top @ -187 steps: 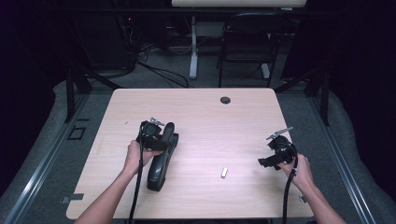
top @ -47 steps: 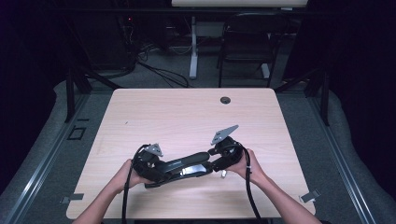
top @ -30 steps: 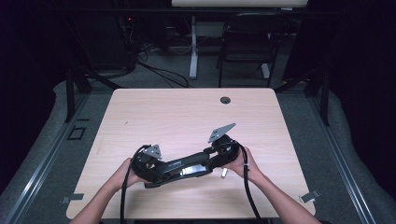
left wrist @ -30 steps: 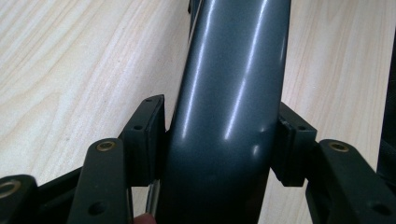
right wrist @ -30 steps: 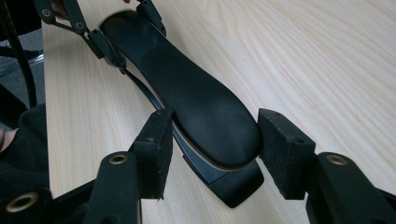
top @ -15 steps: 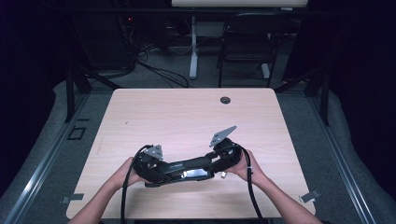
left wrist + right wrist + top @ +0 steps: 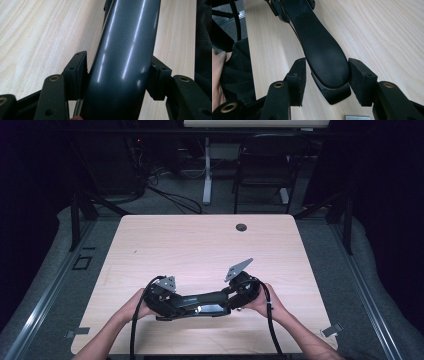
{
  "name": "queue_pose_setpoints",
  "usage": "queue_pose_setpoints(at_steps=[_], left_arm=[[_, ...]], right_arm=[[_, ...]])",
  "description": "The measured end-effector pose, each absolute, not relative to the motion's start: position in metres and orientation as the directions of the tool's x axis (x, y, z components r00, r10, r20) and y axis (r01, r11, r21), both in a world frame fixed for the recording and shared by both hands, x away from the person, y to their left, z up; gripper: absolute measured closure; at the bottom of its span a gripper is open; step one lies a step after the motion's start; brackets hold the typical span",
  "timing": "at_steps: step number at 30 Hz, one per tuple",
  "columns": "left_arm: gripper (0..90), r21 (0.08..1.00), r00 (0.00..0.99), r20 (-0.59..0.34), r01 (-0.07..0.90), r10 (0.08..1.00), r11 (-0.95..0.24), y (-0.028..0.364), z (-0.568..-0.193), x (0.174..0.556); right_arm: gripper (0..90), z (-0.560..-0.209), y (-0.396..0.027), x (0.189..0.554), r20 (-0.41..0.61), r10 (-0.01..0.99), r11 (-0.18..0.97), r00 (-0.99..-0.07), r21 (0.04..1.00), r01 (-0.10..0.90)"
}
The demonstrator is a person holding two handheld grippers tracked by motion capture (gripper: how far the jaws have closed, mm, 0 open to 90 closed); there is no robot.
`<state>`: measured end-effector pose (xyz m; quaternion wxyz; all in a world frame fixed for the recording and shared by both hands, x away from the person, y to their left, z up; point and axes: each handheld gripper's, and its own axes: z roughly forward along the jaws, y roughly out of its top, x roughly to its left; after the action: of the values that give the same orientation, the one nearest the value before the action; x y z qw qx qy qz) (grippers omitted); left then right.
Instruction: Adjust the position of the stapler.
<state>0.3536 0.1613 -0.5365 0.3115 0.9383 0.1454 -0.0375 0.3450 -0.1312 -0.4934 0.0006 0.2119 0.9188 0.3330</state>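
Observation:
A long black stapler (image 7: 202, 301) lies roughly level near the front edge of the wooden table (image 7: 200, 245), with a gripper at each end. My left gripper (image 7: 172, 302) is shut on its rounded dark-grey rear; in the left gripper view both pads (image 7: 77, 72) press the glossy body (image 7: 125, 50). My right gripper (image 7: 234, 296) is shut on the other end; in the right gripper view the pads (image 7: 359, 80) flank the flat black tip (image 7: 324, 57) and touch it. A small grey metal piece (image 7: 357, 117) lies on the table just under that tip.
A round black grommet (image 7: 241, 227) sits near the table's far edge. Beyond the table stand a chair (image 7: 262, 175), a desk leg (image 7: 206, 170) and floor cables. Bare wood stretches across the table's middle and back.
The right hand and the stapler's right end have come slightly down toward the front edge, so the stapler sits more level. The left hand has stayed put.

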Motion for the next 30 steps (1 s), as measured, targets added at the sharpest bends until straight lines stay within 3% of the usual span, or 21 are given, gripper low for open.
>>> queue_pose_setpoints(at_steps=[30], left_arm=[[42.7,0.554,0.963,-0.141,0.269,0.23,-0.788,0.1542,-0.5353,0.3496]], right_arm=[[51.4,-0.4945,-0.1363,0.3392,0.145,0.378,0.705,-0.914,0.595,0.386]])
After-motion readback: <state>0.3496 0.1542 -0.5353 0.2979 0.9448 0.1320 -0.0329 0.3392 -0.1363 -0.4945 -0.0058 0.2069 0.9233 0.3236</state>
